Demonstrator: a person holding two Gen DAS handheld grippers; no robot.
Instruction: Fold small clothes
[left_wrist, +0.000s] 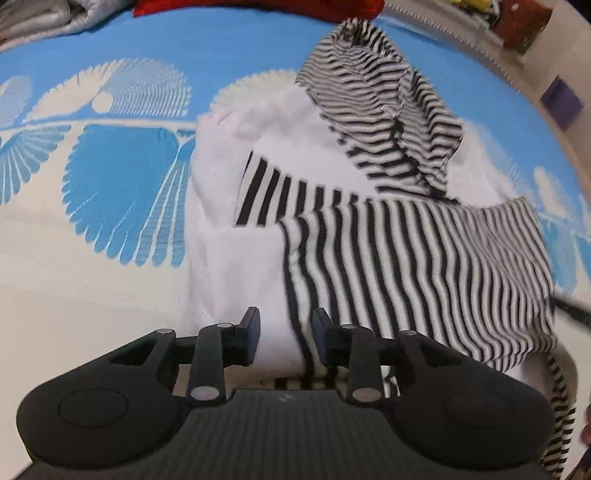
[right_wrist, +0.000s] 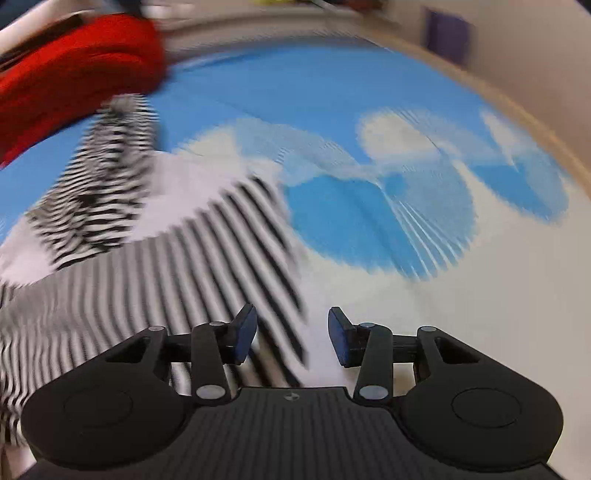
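A small black-and-white striped garment with white panels (left_wrist: 406, 251) lies crumpled on a blue-and-white patterned bedspread (left_wrist: 110, 177); a striped sleeve or hood (left_wrist: 384, 110) bunches at its far end. My left gripper (left_wrist: 285, 338) is open and empty, its jaws over the garment's near white-and-striped edge. In the right wrist view, blurred by motion, the same garment (right_wrist: 155, 266) lies at left. My right gripper (right_wrist: 292, 336) is open and empty, just above the garment's right striped edge and the bedspread (right_wrist: 406, 206).
A red cloth (right_wrist: 74, 74) lies at the far edge of the bed, also in the left wrist view (left_wrist: 258, 5). Grey folded fabric (left_wrist: 55, 18) lies far left. The bed's pale edge (right_wrist: 517, 122) curves at right, with a purple object (right_wrist: 447, 33) beyond.
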